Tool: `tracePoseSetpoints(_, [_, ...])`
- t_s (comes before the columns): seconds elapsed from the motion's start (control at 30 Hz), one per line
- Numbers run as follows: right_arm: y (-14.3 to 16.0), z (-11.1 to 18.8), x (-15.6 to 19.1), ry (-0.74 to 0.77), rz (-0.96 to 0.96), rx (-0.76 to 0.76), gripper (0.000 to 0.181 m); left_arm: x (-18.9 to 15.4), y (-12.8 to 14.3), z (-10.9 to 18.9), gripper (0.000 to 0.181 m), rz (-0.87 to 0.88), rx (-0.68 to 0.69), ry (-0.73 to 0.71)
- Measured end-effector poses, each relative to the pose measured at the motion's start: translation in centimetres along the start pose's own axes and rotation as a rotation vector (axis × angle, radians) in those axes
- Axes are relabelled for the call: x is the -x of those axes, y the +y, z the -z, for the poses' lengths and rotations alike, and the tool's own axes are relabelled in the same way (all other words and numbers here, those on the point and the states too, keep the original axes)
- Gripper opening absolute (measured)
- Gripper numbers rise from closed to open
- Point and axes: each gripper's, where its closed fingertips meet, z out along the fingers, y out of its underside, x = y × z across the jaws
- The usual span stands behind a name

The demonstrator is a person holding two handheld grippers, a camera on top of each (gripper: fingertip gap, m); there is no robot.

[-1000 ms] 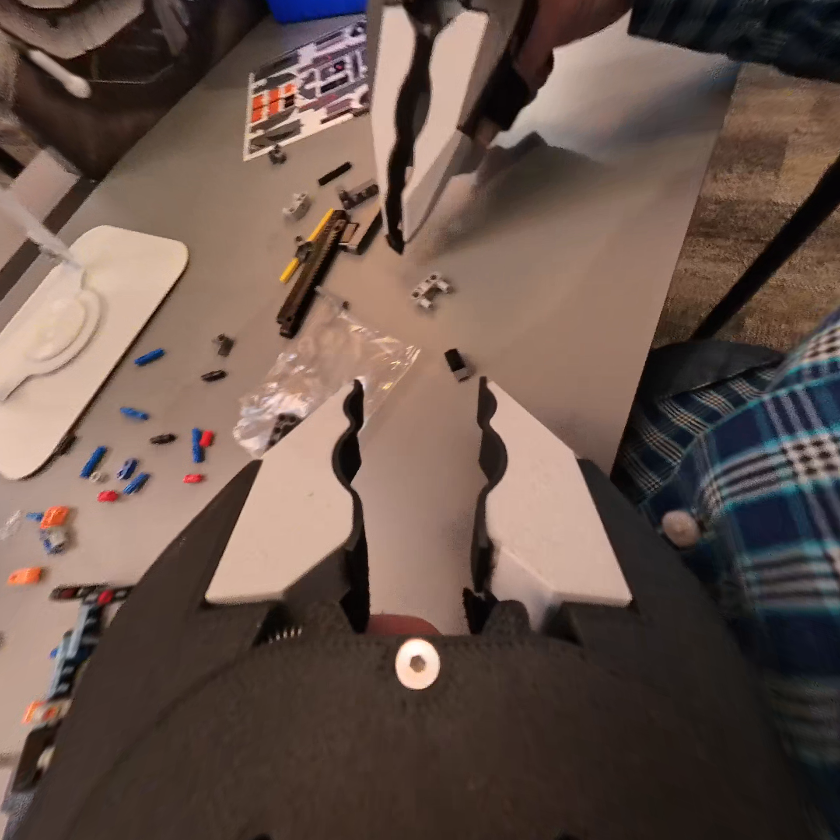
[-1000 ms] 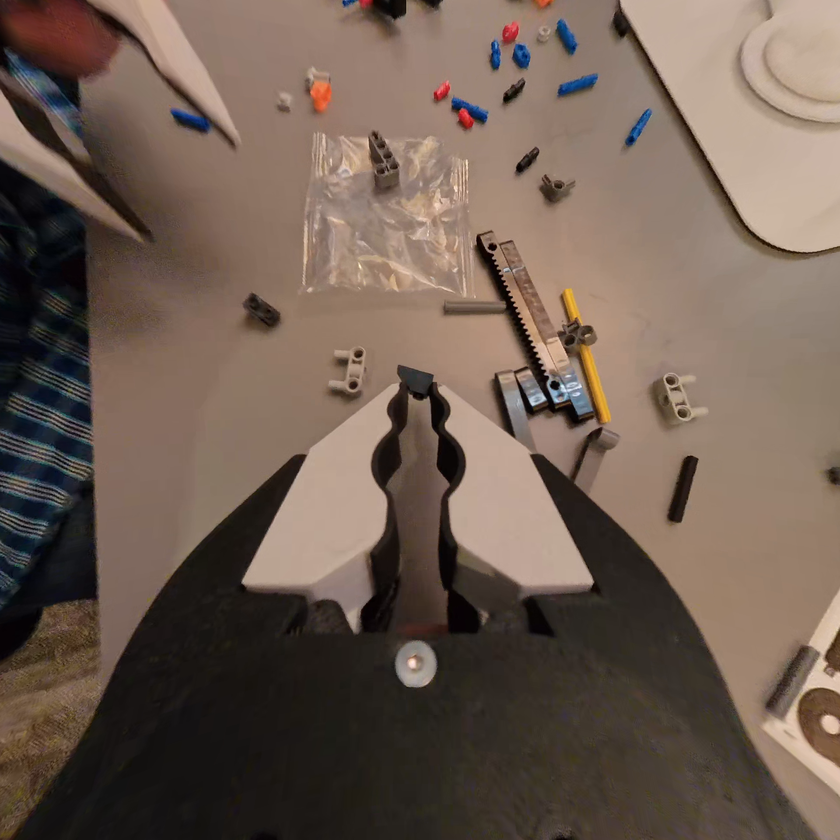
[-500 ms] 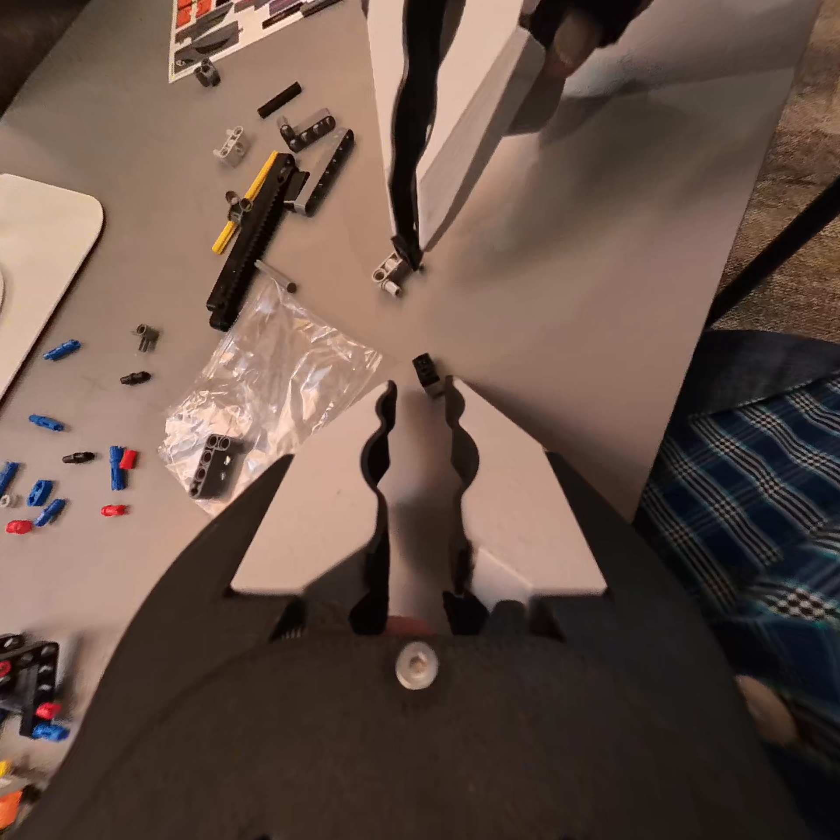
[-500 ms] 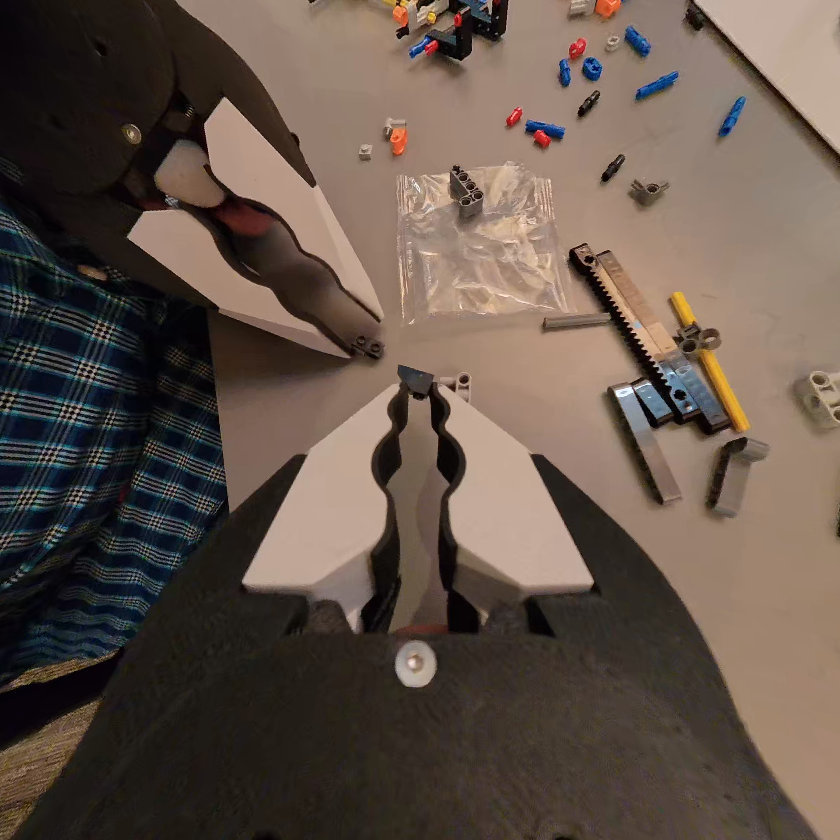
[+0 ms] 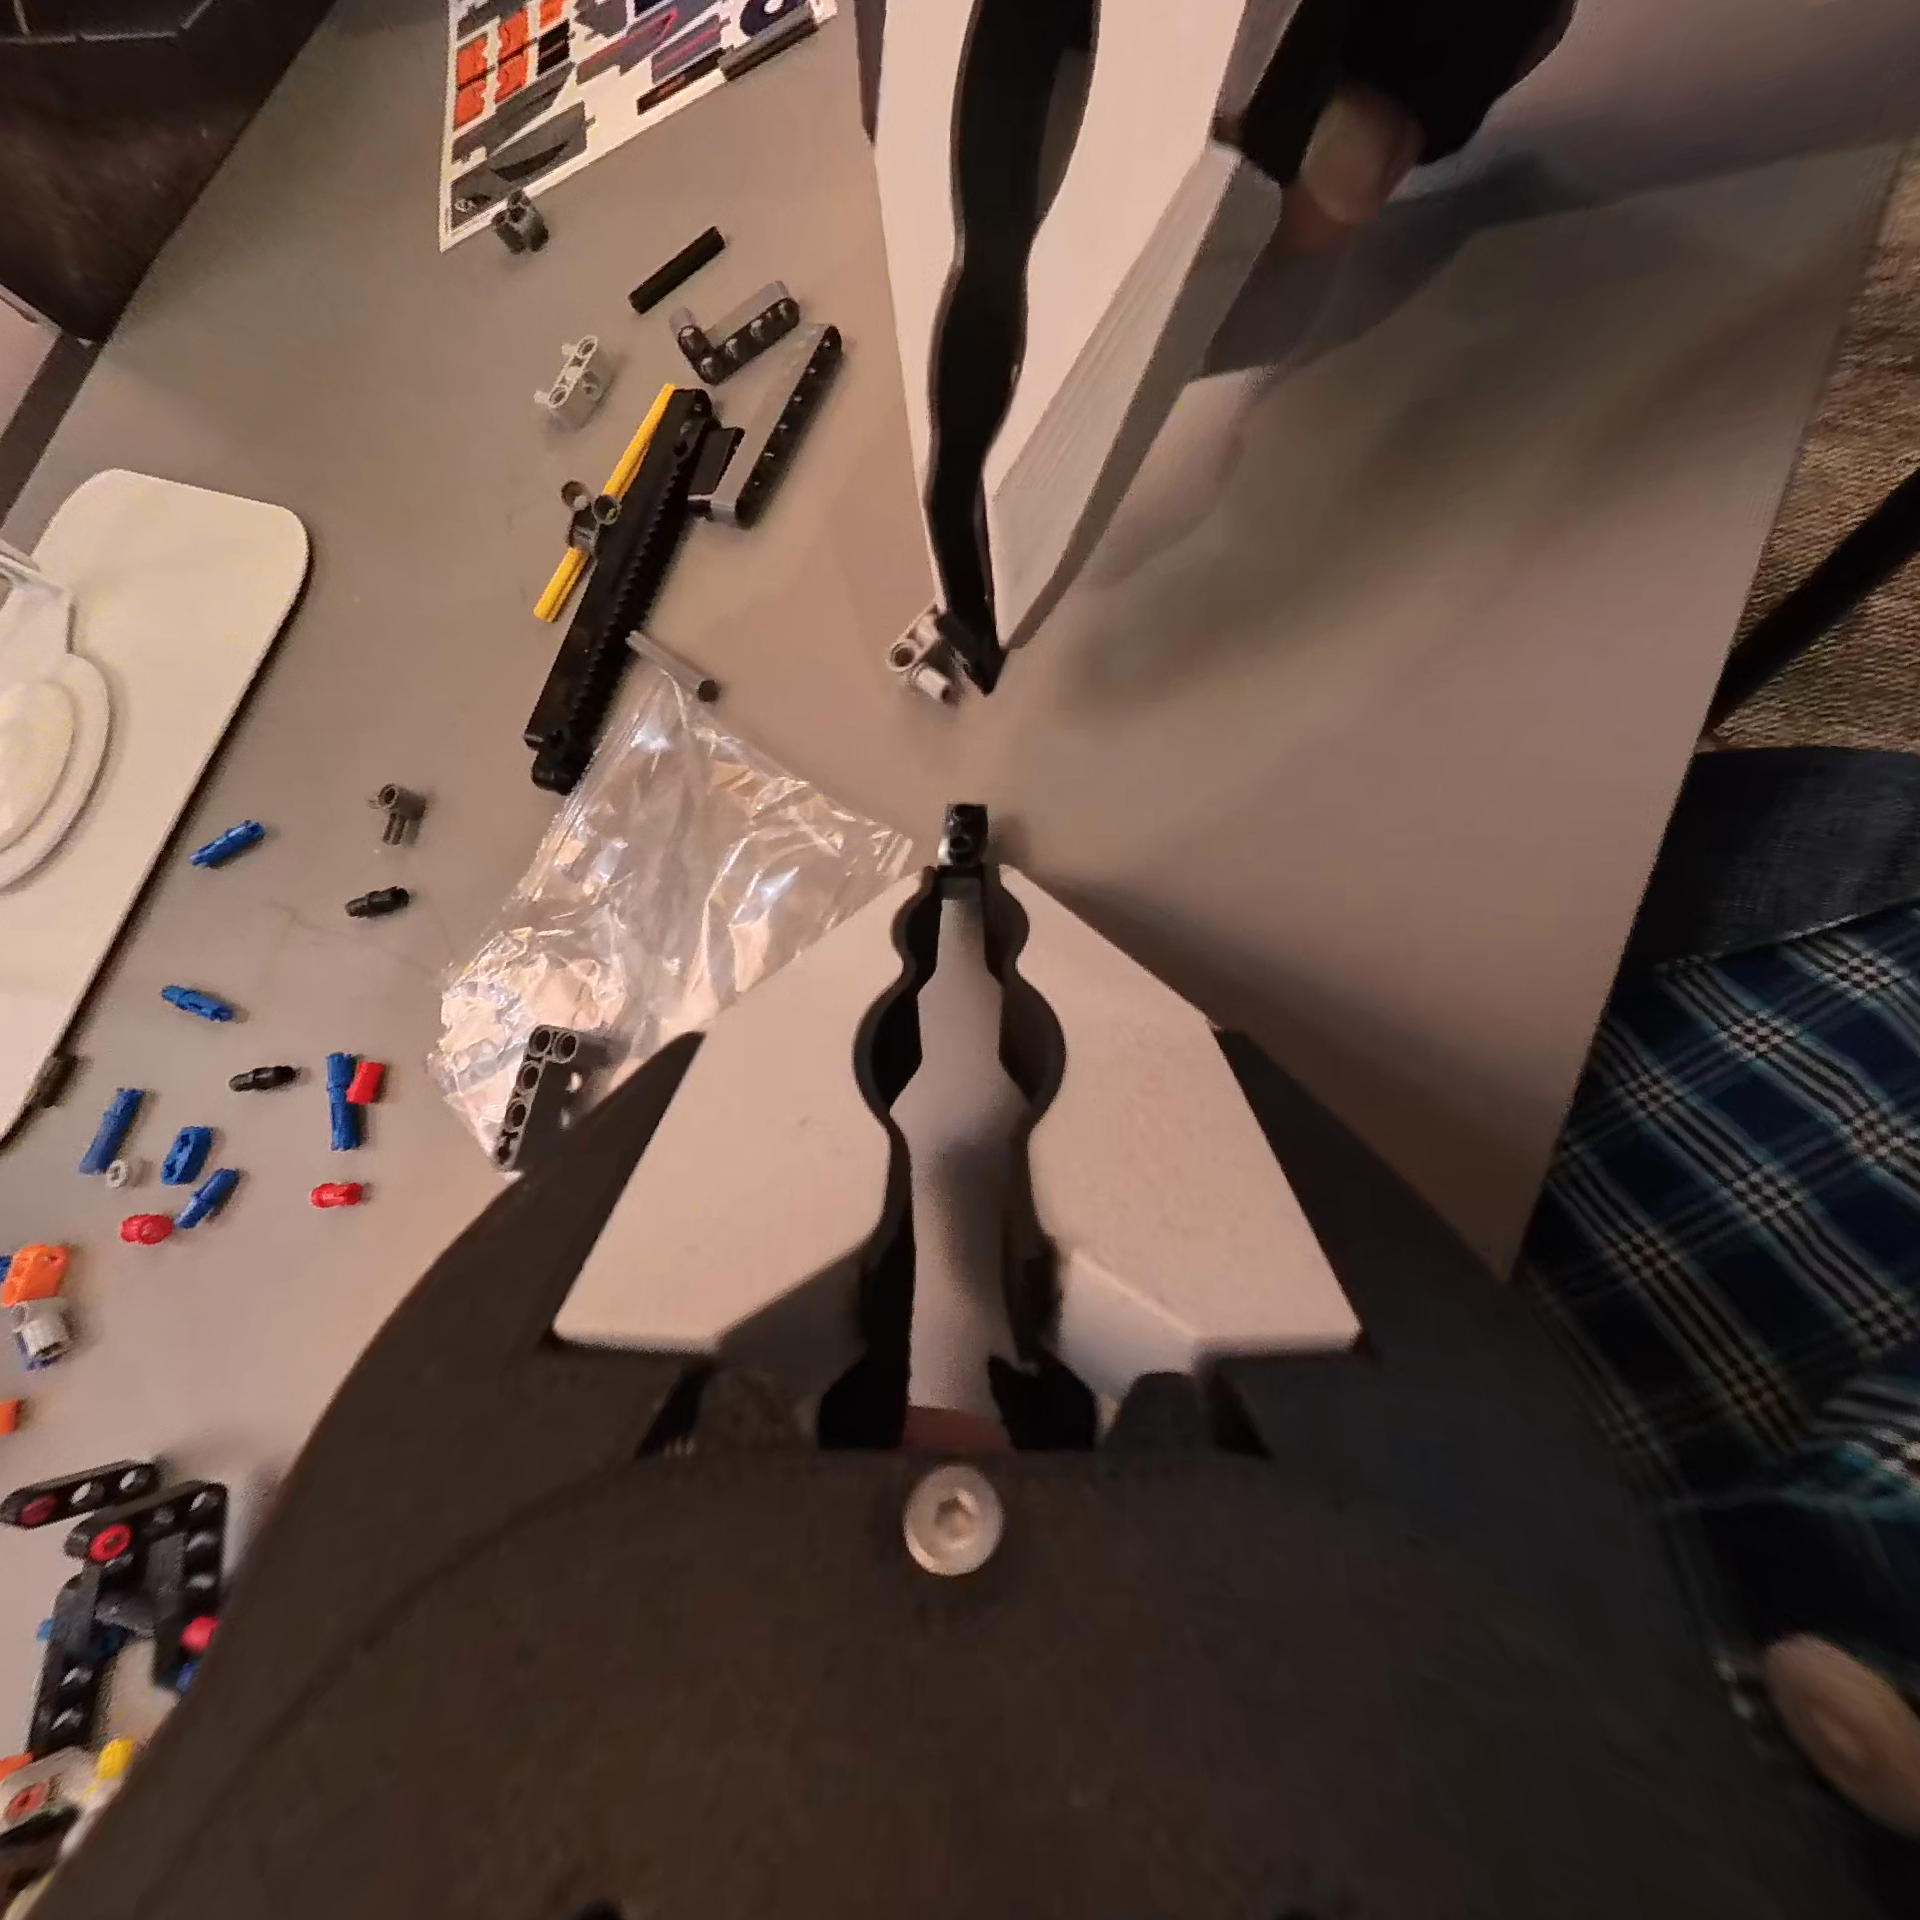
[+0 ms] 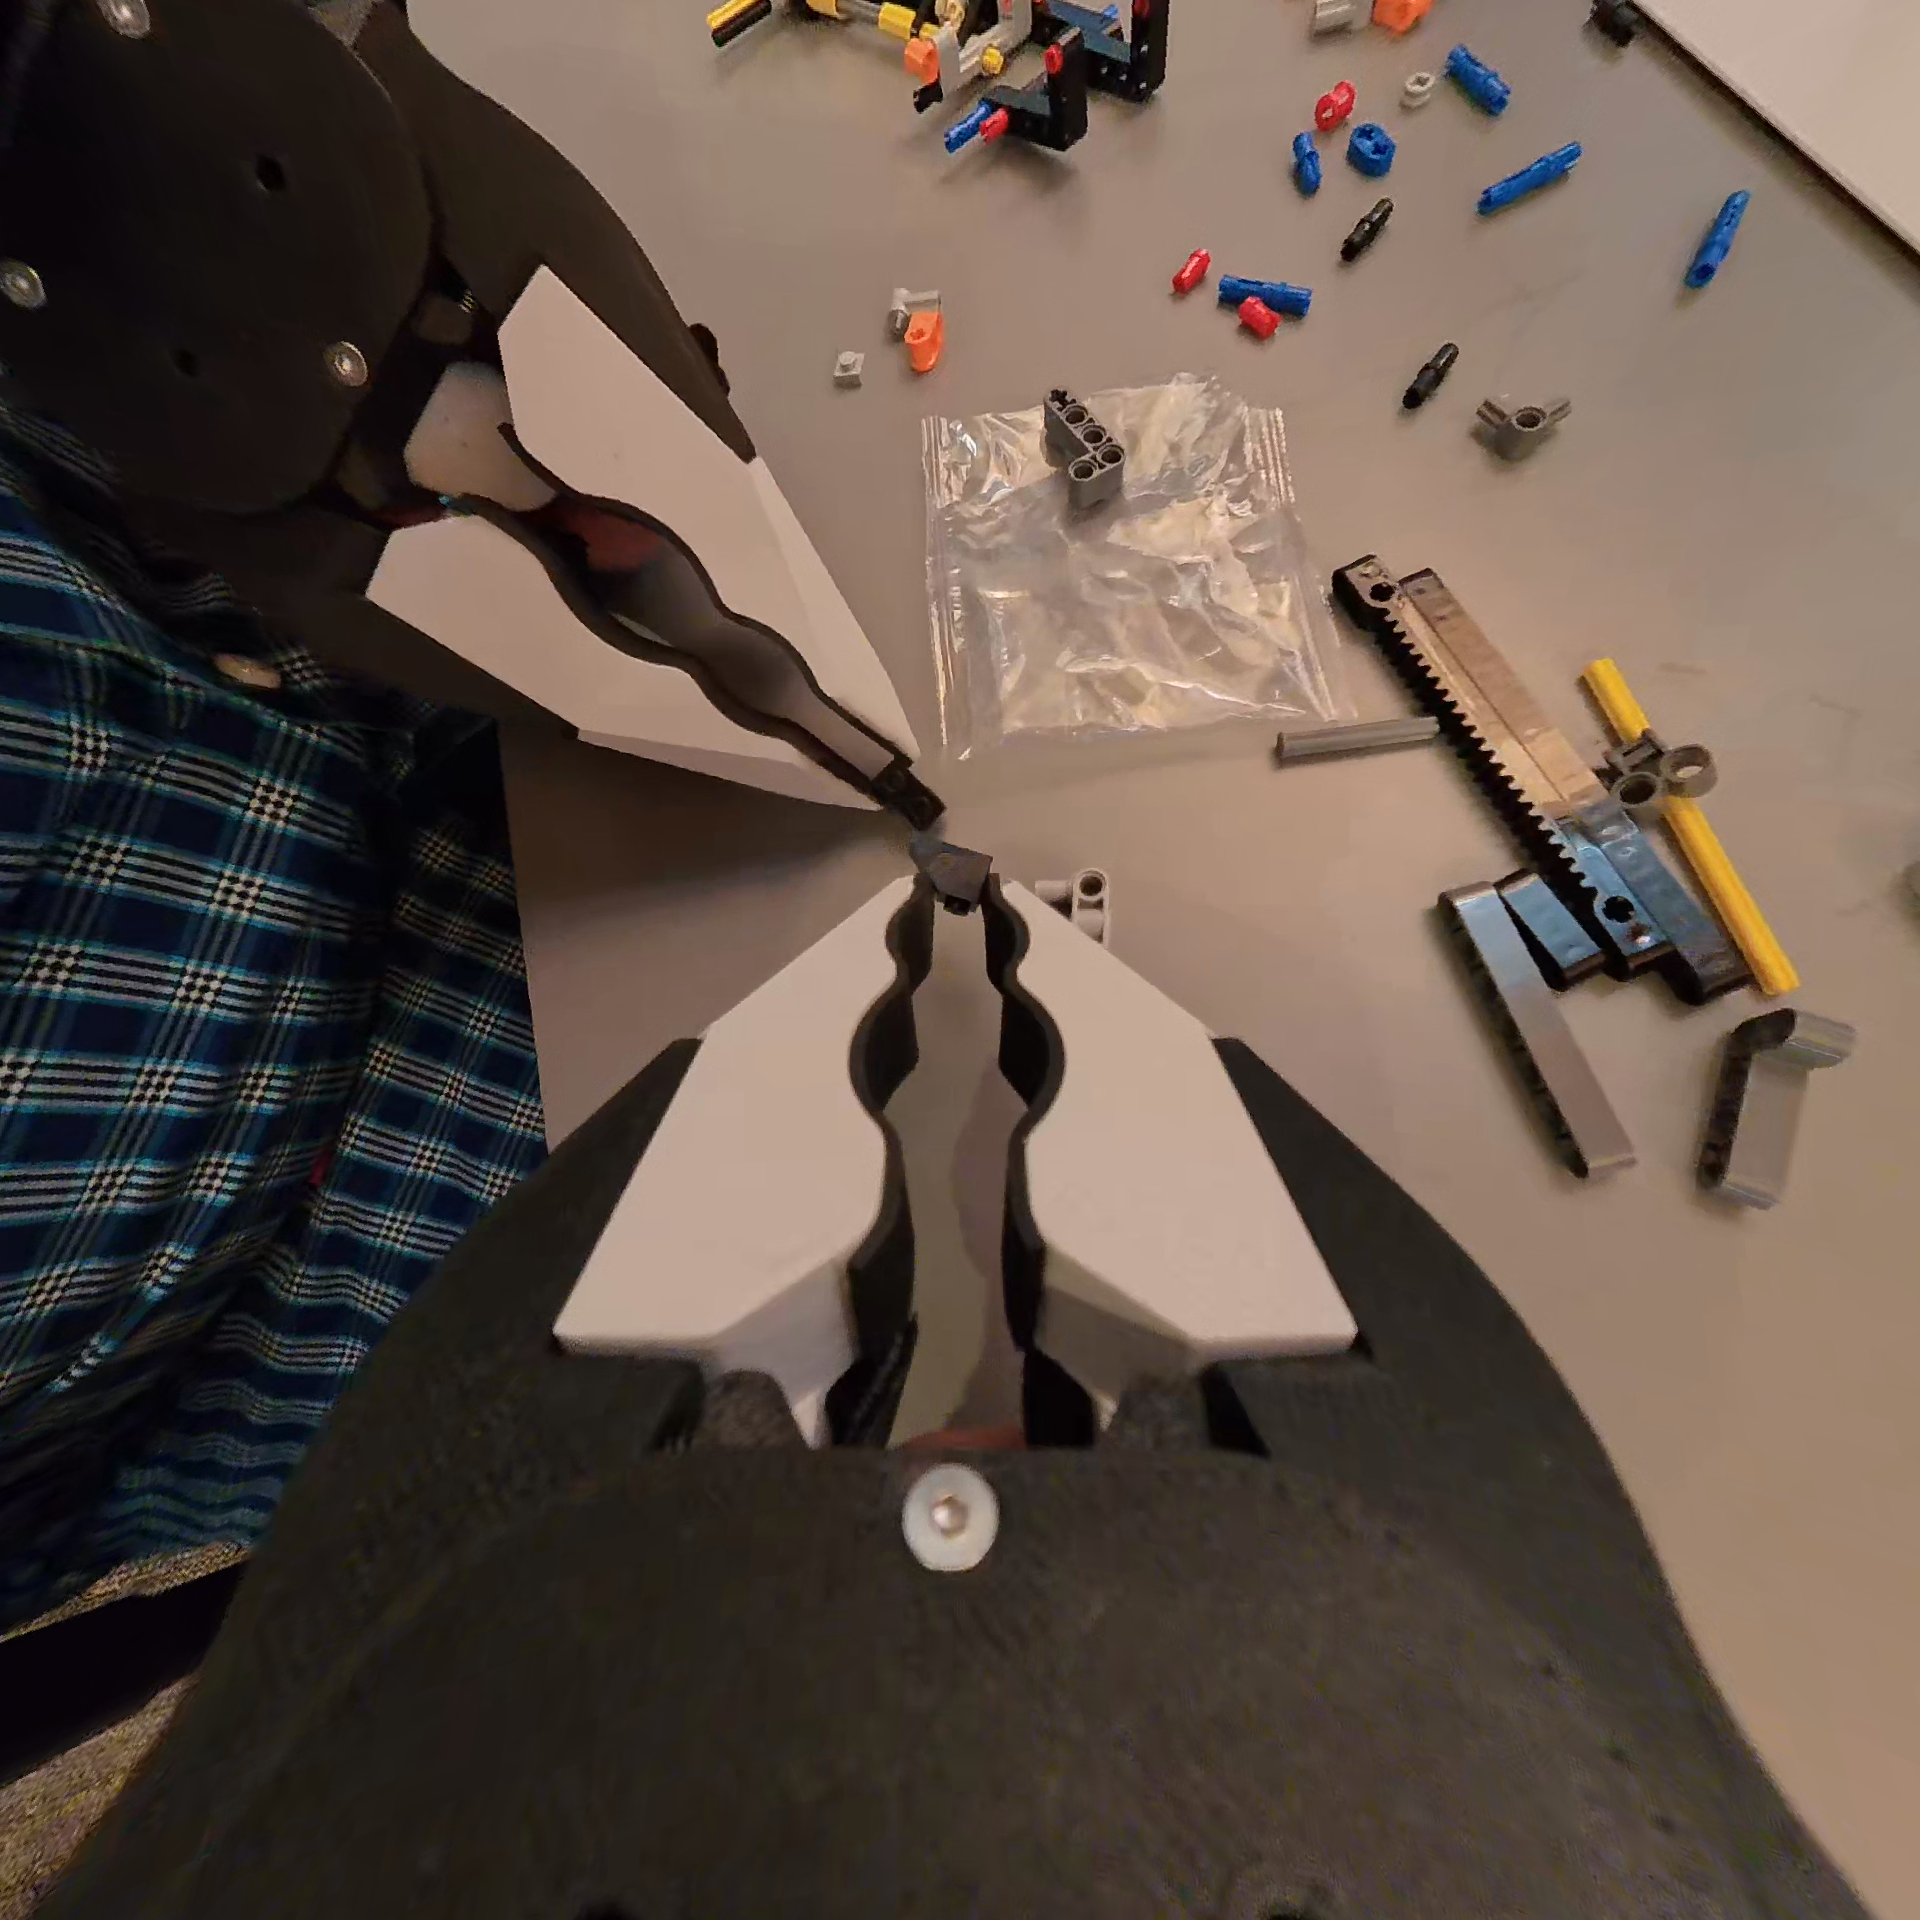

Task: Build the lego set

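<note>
Two grippers met tip to tip above the grey table (image 6: 1351, 1299), the left gripper (image 5: 961, 883) pinching a small black piece (image 5: 961, 831) and the right gripper (image 6: 951, 894) pinching a dark angular piece (image 6: 951, 864).

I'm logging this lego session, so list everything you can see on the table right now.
Table: one, grey.
Plastic bag: one, clear, centre; grey beam on it.
Gear rack: one, black, beside yellow axle.
Loose pins: several, blue, red, black, far side.
Partial build: one, black, far edge.
Sticker sheet: one.
White board: one.
Left gripper: grips small black piece.
Right gripper: grips small dark piece.
</note>
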Motion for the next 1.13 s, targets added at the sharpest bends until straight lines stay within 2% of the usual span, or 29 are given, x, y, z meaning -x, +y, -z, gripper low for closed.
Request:
tracePoseSetpoints(0.03, [-0.1, 0.0, 0.0, 0.001, -0.003, -0.004, 0.007, 0.2, 0.1, 0.0, 0.006, -0.014, 0.003, -0.013])
tracePoseSetpoints(0.13, [-0.3, -0.1, 0.0, 0.005, -0.024, -0.01, 0.007, 0.9, 0.3, 0.0, 0.006, -0.051, 0.013, -0.059])
tracePoseSetpoints(0.3, [-0.4, -0.5, 0.1, 0.014, -0.067, -0.023, 0.007, 2.2, 0.7, 0.5, 0.006, -0.22, 0.04, -0.181])
tracePoseSetpoints(0.47, [-0.4, -1.0, 0.2, 0.014, -0.098, -0.027, 0.007, 2.3, 0.9, 0.6, 0.006, -0.33, 0.061, -0.229])
tracePoseSetpoints(0.7, [0.1, -1.4, -0.1, 0.026, -0.141, -0.016, 0.007, 1.7, 0.8, 0.3, 0.006, -0.445, 0.069, -0.253])
tracePoseSetpoints(1.13, [0.3, -1.7, -0.3, 0.047, -0.154, -0.001, 0.007, 1.6, 0.6, 0.1, 0.006, -0.527, 0.049, -0.286])
